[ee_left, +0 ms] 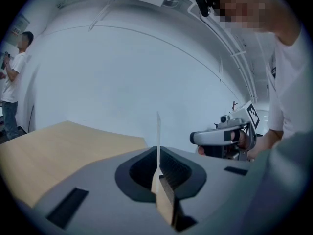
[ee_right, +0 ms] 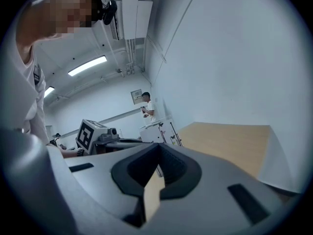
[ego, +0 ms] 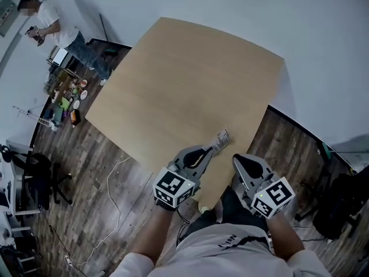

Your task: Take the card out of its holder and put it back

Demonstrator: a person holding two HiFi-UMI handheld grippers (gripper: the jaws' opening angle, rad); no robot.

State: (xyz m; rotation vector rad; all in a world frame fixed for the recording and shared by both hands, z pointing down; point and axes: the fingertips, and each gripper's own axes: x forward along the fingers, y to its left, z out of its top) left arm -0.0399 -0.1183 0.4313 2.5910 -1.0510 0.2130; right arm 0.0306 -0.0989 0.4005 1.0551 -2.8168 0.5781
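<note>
**Card** [ego: 222, 137]: thin, white, printed. It stands edge-on over the surface's [ego: 173, 85] near edge, raised off it. Whether a holder still wraps it cannot be told.

**Left tool** [ego: 207, 150]: clenched on the card's lower edge, at the same near edge of the surface. This probably steadies the card upright so its free end can be reached.

**Right tool** [ego: 241, 160]: jaws pressed together with nothing between them. It hangs just off the surface's near edge beside the card, seemingly poised for the pull.

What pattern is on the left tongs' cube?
Black square markers on white; the cube shows best in the head view.
</note>
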